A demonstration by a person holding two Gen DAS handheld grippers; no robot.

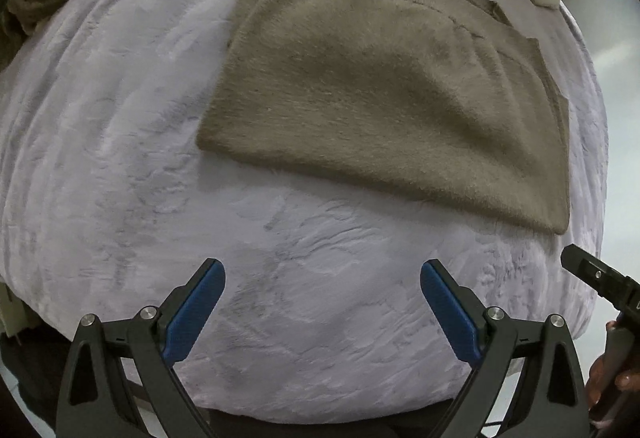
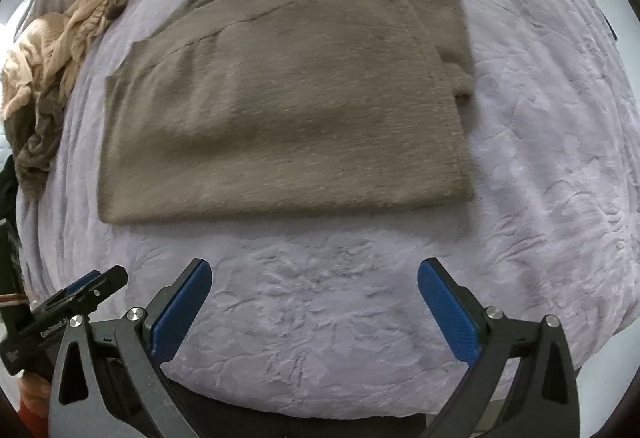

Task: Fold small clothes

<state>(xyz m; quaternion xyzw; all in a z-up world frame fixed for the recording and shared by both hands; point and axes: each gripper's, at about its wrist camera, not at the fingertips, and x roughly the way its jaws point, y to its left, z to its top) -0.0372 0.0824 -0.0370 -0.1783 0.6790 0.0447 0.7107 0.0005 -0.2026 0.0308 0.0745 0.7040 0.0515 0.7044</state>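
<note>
A taupe knitted sweater [image 1: 384,85], already folded into a rough rectangle, lay flat on the lilac plush blanket [image 1: 120,157], just beyond both tongs. The left tongs [image 1: 322,302] and right tongs [image 2: 314,298] stood wide apart, empty. The fuzzy knit appeared soft, limp and light, probably best pinched at its near corners through all layers.

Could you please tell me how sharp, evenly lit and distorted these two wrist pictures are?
Left wrist view: soft even light, no glare; the fisheye bulges the lilac blanket into a dome; the taupe sweater looks slightly soft, with a faint shadow along its near edge. Right wrist view: the same bulge and dark corners; the sweater is a little smeared, while the right gripper looks crisp.
</note>
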